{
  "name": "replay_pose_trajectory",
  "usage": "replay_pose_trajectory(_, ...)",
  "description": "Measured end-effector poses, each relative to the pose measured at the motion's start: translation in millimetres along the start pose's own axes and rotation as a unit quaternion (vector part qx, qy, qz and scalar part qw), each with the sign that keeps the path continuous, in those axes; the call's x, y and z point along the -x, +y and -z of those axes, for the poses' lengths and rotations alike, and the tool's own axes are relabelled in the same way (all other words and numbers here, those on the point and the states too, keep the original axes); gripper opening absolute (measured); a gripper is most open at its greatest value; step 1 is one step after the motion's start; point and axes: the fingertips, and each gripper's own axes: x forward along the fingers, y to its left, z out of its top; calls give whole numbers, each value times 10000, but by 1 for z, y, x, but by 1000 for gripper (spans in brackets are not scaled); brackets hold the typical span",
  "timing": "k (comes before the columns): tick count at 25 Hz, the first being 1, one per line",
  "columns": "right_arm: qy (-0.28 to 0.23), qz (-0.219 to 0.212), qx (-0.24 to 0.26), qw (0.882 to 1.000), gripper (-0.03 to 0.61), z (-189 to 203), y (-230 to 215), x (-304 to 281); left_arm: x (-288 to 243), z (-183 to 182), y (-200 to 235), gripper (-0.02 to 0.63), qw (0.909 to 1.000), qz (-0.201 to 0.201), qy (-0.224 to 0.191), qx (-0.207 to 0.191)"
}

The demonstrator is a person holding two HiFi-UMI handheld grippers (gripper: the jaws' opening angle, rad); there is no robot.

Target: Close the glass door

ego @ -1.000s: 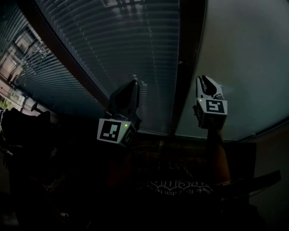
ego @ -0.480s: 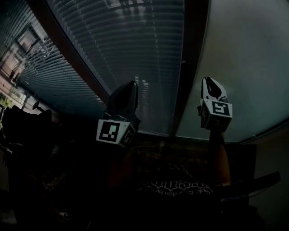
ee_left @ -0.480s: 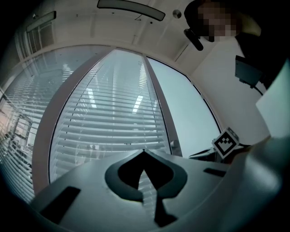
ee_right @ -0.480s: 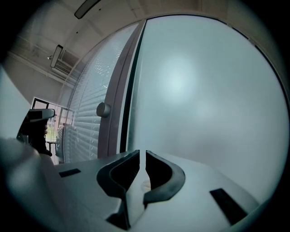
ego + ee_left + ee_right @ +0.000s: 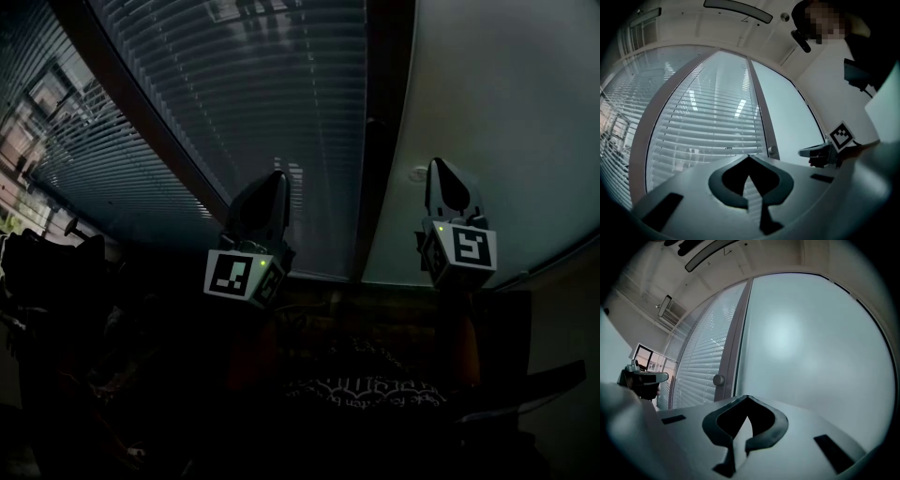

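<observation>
The glass door is a frosted pane (image 5: 497,122) to the right of a dark upright frame (image 5: 375,187), with slatted blinds (image 5: 244,103) behind glass on the left. A small round knob (image 5: 718,379) sits on the frame; it also shows in the left gripper view as the knob (image 5: 773,151). My right gripper (image 5: 441,169) points at the frosted pane, right of the frame. Its jaws have just been closing and now meet with nothing between them (image 5: 747,398). My left gripper (image 5: 275,178) is shut and empty in front of the blinds (image 5: 749,157).
A dark sill (image 5: 319,281) runs below the glass. Dark bulky shapes (image 5: 56,272) fill the lower left. Ceiling lamps (image 5: 738,9) show overhead. Each gripper appears in the other's view: the right gripper (image 5: 818,153), the left gripper (image 5: 644,378).
The right gripper has shifted to the right, away from the dark frame, and its jaws have gone from slightly parted to shut. The left gripper has barely moved.
</observation>
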Motion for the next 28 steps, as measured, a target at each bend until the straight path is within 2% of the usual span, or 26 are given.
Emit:
replay_pose_trajectory(12,-44,-146,-273,9995,3,-17,13,19,2,-6,-6,2,9999,94,55,78)
replay_pose_trajectory(19,-94,-56,-41,9999,2,-20,17,29,8,-8,-8,2,9999,91,90,67)
replay_pose_trajectory(28,-162,-102,25,9998,2,-25,23,35,13,-9,-9,2,9998,97,196,35)
